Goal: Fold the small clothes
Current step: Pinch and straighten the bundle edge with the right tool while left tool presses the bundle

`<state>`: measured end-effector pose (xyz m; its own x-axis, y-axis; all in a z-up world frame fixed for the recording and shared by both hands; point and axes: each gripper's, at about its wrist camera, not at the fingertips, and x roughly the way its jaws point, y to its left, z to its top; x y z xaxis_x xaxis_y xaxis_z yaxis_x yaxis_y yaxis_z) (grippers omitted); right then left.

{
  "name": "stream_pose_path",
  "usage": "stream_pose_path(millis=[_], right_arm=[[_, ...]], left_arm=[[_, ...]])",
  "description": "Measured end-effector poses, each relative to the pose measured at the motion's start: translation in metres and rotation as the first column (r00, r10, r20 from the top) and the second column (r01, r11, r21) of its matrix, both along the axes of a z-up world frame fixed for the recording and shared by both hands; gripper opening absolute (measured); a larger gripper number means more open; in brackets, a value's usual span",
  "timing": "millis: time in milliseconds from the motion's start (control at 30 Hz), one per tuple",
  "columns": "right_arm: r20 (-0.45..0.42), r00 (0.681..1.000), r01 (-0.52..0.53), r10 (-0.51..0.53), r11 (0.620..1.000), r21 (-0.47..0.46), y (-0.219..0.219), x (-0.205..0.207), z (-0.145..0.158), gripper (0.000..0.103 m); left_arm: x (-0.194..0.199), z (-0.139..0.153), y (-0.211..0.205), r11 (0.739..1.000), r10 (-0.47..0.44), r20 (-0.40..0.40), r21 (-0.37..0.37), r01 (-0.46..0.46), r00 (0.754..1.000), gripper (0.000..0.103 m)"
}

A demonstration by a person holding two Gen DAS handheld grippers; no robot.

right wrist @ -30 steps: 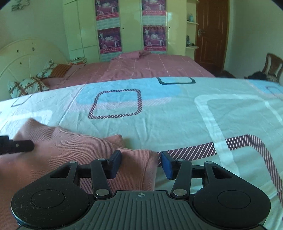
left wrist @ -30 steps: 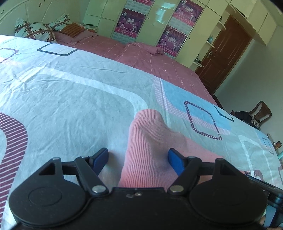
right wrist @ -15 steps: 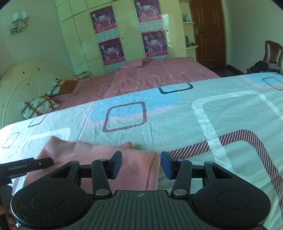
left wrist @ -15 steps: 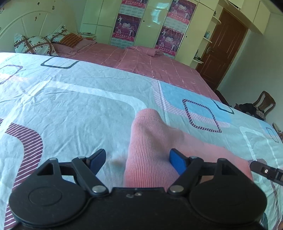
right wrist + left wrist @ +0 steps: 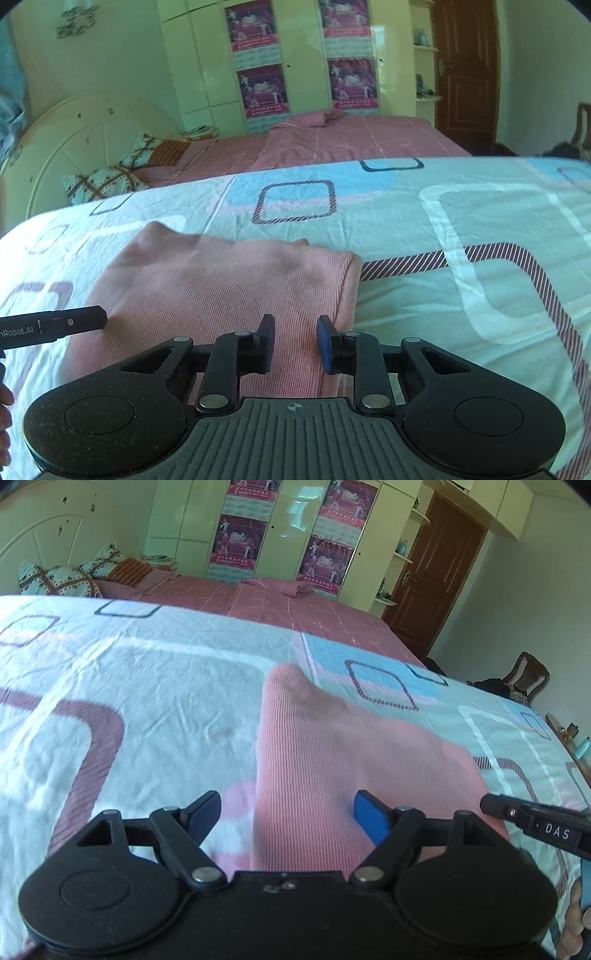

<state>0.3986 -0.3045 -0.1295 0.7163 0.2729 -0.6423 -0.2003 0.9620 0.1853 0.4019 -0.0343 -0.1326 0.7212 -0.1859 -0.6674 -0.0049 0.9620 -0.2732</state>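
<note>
Both my grippers have pulled back from the pink garment (image 5: 229,280), folded flat on the patterned bedsheet (image 5: 461,229). Left gripper (image 5: 286,808) spread wide; right gripper (image 5: 295,341) narrower, seemingly holding nothing.

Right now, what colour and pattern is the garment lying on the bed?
The garment is pink with fine ribbed stripes, clearest in the right wrist view.

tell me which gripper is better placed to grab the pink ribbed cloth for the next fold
Right, probably. The right gripper sits over the pink ribbed cloth close to its right edge, jaws narrowly open. The left gripper straddles the cloth's left edge, jaws wide.
</note>
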Motion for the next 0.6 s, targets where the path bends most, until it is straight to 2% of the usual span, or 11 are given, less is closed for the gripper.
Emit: stream_pose_path(millis=[133, 267, 367, 600], right_arm=[[-0.02, 0.999, -0.039, 0.038, 0.997, -0.074, 0.01, -0.007, -0.013, 0.026], [-0.046, 0.999, 0.001, -0.005, 0.995, -0.098, 0.004, 0.004, -0.022, 0.026], [-0.037, 0.999, -0.012, 0.011, 1.0, -0.025, -0.006, -0.006, -0.01, 0.026], [-0.019, 0.996, -0.084, 0.084, 0.996, -0.012, -0.008, -0.057, 0.002, 0.026]], left_arm=[[0.0, -0.012, 0.001, 0.999, 0.025, -0.025, -0.027, -0.026, 0.999, 0.08], [0.001, -0.005, 0.001, 1.0, 0.024, -0.028, -0.008, -0.024, 0.999, 0.079], [-0.009, 0.003, 0.0, 1.0, -0.001, -0.016, 0.008, 0.002, 1.0, 0.079], [-0.041, 0.004, 0.0, 1.0, -0.027, -0.032, -0.016, 0.026, 0.999, 0.079]])
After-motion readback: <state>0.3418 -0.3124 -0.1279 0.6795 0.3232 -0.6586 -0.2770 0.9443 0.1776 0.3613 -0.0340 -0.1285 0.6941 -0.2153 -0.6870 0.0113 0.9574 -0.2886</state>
